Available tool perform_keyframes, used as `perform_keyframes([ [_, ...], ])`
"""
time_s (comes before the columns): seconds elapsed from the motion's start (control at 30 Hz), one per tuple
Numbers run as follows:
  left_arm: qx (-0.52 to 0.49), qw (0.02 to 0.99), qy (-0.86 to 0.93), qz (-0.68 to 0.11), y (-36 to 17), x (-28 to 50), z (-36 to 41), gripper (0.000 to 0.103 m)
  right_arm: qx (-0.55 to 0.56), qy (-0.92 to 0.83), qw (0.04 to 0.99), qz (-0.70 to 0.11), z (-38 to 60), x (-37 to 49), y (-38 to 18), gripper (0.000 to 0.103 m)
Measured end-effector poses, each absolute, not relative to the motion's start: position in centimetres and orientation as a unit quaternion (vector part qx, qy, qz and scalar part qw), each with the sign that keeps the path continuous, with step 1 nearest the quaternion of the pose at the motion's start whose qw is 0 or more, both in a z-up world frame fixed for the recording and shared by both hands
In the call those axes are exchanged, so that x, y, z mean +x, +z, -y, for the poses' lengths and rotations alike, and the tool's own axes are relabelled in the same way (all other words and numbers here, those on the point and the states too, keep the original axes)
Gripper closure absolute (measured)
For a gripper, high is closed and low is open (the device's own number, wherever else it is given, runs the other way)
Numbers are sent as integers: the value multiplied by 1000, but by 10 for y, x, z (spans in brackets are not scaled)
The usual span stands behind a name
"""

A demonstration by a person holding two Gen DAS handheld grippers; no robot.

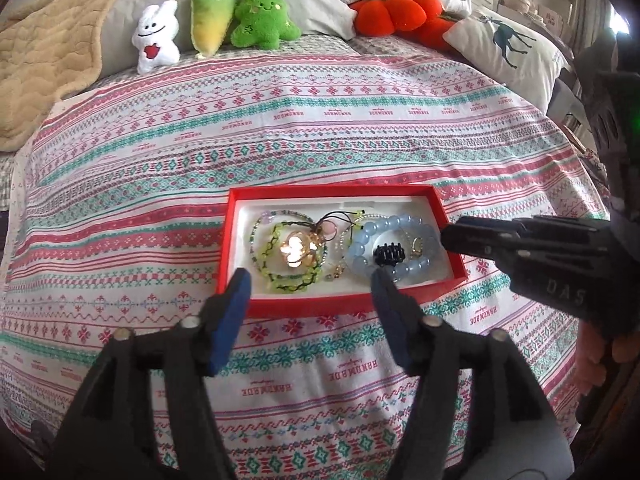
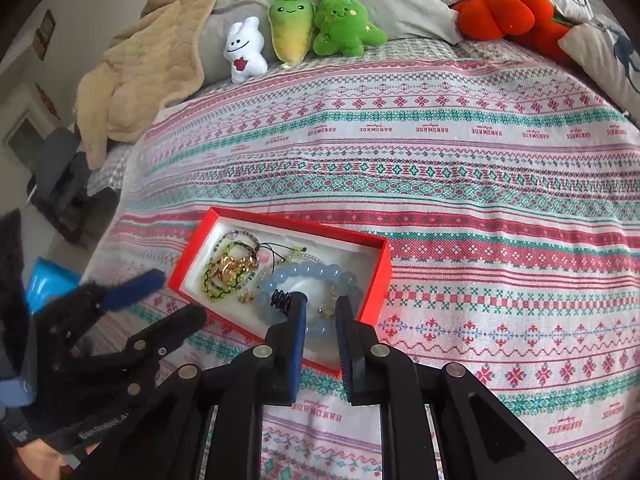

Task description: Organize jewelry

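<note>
Over the red box, both grippers hold nothing: left gripper wide, right gripper narrow. Jewelry lies inside; I'd lift clear slowly, avoiding the blue bracelet.

The left wrist view looks forward and steeply down along its own two fingers, sitting close above the patterned bedspread and squarely facing the long side of the red box. The right wrist view looks down likewise but from the box's right corner, nearer in, so the box lies skewed. Both share the box, the bedspread and the plush toys at the far edge (each view also catches the other gripper).
</note>
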State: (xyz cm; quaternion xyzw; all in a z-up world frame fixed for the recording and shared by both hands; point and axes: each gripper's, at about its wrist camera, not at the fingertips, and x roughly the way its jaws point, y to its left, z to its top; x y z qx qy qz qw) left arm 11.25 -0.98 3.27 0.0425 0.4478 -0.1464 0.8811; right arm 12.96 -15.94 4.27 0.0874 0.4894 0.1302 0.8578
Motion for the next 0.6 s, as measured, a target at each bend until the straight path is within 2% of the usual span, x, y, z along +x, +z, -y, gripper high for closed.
perform_keyframes([
  [0.07,39,882,-139,-449,36,109,7,25,74,133,859,-489,158,121,46,78],
  [0.1,38,882,-136,-449,36,106,6,23,67,135,859,-489,158,117,48,74],
  [0.17,38,881,-128,-454,38,100,3,20,51,132,859,-492,157,108,50,34],
  [0.3,39,873,-117,-471,38,86,3,18,4,117,862,-493,153,86,56,31],
  [0.4,34,873,-106,-474,41,72,2,8,-10,110,859,-499,152,72,58,30],
  [0.43,35,874,-101,-475,42,69,2,3,-8,104,857,-505,153,68,57,27],
  [0.6,43,867,-78,-490,40,54,-1,1,-3,82,846,-526,157,52,53,18],
])
